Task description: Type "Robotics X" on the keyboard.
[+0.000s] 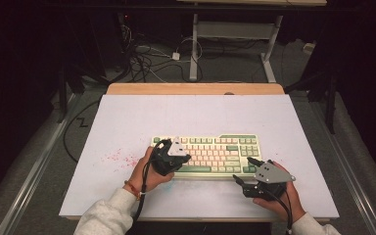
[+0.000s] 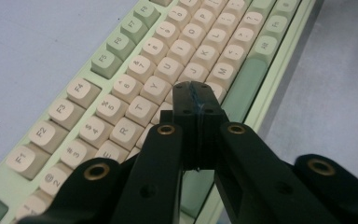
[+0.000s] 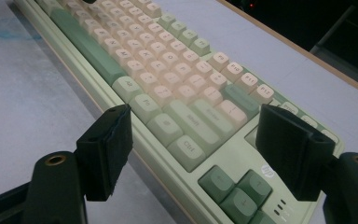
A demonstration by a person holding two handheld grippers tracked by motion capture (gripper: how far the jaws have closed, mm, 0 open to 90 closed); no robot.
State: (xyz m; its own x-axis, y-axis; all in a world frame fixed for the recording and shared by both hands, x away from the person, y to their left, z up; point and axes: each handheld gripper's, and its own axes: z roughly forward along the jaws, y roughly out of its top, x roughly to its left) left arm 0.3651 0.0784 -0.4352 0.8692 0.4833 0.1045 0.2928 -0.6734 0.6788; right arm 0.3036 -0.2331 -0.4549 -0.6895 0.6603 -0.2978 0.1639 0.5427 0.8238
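A cream and green keyboard (image 1: 208,154) lies flat on the pale table (image 1: 127,117), a little toward the person's side of its middle, with its long edge running across. The left gripper (image 1: 186,157) hangs over the left half of the keyboard; in the left gripper view its two black jaws are pressed together with nothing between them, and the joined tips (image 2: 196,100) sit above the letter keys, around the H and the keys next to it, just beside the green space bar (image 2: 242,88). Whether the tips actually touch a keycap is hard to tell from this angle. The right gripper (image 1: 242,171) is held just off the near right corner of the keyboard, above the table, and its jaws are spread wide and hold nothing. In the right gripper view the corner of the keyboard with the green arrow keys (image 3: 237,186) lies between the two pads (image 3: 107,149), which stand apart from it. A patch of reddish specks (image 1: 120,157) marks the table to the left of the keyboard.
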